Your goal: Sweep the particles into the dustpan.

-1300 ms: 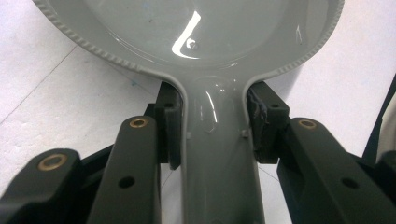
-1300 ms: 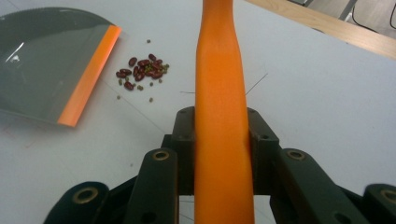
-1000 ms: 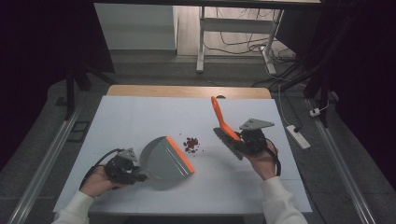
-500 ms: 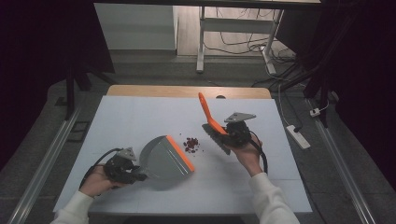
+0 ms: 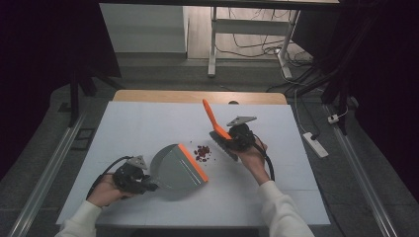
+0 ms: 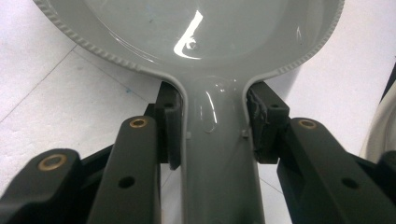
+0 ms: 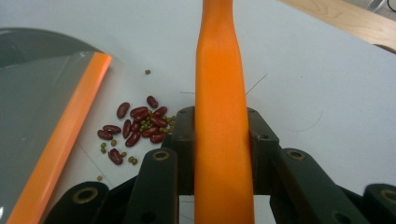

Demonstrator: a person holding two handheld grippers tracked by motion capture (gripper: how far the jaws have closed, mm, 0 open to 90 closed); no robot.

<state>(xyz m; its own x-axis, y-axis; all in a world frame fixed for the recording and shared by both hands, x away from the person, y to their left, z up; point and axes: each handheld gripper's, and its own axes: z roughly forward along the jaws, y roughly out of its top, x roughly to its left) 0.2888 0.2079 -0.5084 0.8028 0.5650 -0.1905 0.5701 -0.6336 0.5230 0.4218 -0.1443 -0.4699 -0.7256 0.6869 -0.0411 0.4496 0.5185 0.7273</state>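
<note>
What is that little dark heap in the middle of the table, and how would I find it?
Start at the white table and find the grey dustpan with its orange lip. Just beyond that lip lies a small pile of beans: dark red kidney beans mixed with tiny green ones, the only loose bits there.

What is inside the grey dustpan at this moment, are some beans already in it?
The visible inside of the dustpan is bare grey plastic. The beans lie on the table just outside its orange lip. The rear of the pan is partly cut off in the left gripper view.

White sleeves [image 5: 276,210], black grippers [image 5: 236,138]
</note>
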